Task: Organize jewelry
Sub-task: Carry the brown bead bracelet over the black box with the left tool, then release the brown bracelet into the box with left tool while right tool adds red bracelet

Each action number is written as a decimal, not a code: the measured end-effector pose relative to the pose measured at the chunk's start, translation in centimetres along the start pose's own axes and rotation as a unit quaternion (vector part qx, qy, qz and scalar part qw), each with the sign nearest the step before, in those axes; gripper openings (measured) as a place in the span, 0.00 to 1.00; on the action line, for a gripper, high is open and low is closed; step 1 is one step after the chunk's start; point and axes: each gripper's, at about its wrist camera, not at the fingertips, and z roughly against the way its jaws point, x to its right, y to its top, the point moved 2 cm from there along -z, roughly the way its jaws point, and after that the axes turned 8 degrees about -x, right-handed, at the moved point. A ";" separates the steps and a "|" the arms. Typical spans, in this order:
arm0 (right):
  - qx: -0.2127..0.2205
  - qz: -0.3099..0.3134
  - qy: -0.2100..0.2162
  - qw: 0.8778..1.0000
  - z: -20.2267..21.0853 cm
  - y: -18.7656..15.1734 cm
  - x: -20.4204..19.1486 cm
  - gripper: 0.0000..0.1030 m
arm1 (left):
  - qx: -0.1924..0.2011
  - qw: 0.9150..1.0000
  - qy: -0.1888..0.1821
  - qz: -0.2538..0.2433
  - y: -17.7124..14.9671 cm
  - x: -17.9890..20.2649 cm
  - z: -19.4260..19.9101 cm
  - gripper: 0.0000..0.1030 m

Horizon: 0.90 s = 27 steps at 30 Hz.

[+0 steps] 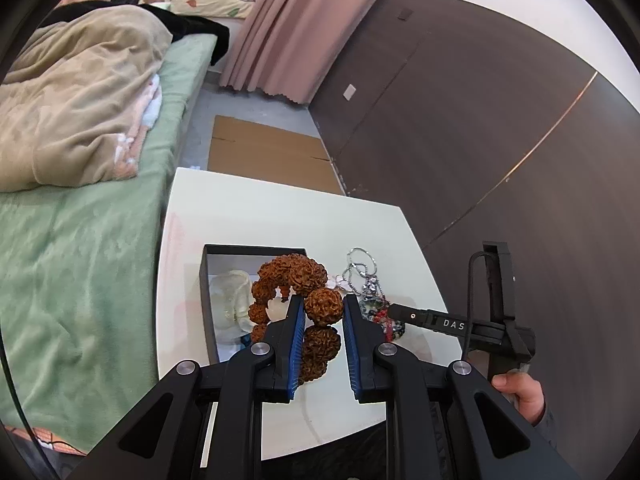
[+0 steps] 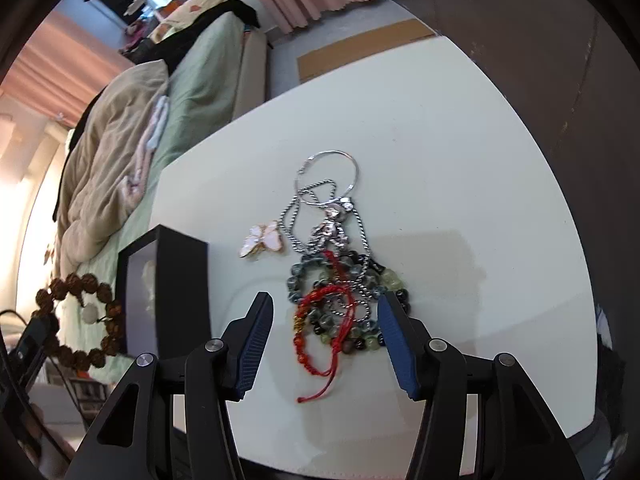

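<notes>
A big knobbly bead of the brown bracelet (image 1: 323, 306) is clamped between the blue pads of the left gripper (image 1: 323, 312), the loop dangled over the black box (image 1: 208, 280) near the table (image 1: 280, 216) edge. The right gripper (image 2: 325, 312) is seen spread apart, nothing pinched, straddling the tangled pile (image 2: 340, 300) on open tabletop. The butterfly charm (image 2: 262, 240) is only clear from the right wrist; box contents are hard to make out

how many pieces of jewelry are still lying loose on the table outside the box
5, maybe more hidden in the tangle: silver hoop, silver chain, butterfly pin, green bead bracelet and red cord bracelet, between the open right gripper fingers.
</notes>
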 end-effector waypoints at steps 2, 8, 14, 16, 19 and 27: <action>-0.008 -0.005 0.002 1.000 -0.5 0.0 0.5 0.53 | 0.000 1.000 0.001 0.004 0.1 -0.2 -0.1 0.19; -0.028 -0.006 0.004 1.000 -1.5 0.4 0.4 0.36 | -0.004 1.000 0.006 0.010 0.5 -0.4 -0.7 0.19; -0.046 -0.010 -0.002 0.999 -2.2 0.4 0.7 0.04 | -0.005 1.000 0.009 0.006 0.8 0.1 -1.1 0.19; -0.038 -0.013 0.010 0.999 -1.8 0.4 0.9 0.04 | -0.006 1.000 0.009 0.007 0.9 0.1 -1.5 0.19; -0.021 -0.003 0.021 1.000 -0.4 0.1 0.6 0.04 | -0.012 1.000 0.009 0.011 0.9 0.0 -2.4 0.19; 0.024 0.035 0.057 0.997 4.6 -0.1 -2.8 0.04 | 0.003 1.000 -0.006 0.015 1.9 0.1 -2.3 0.64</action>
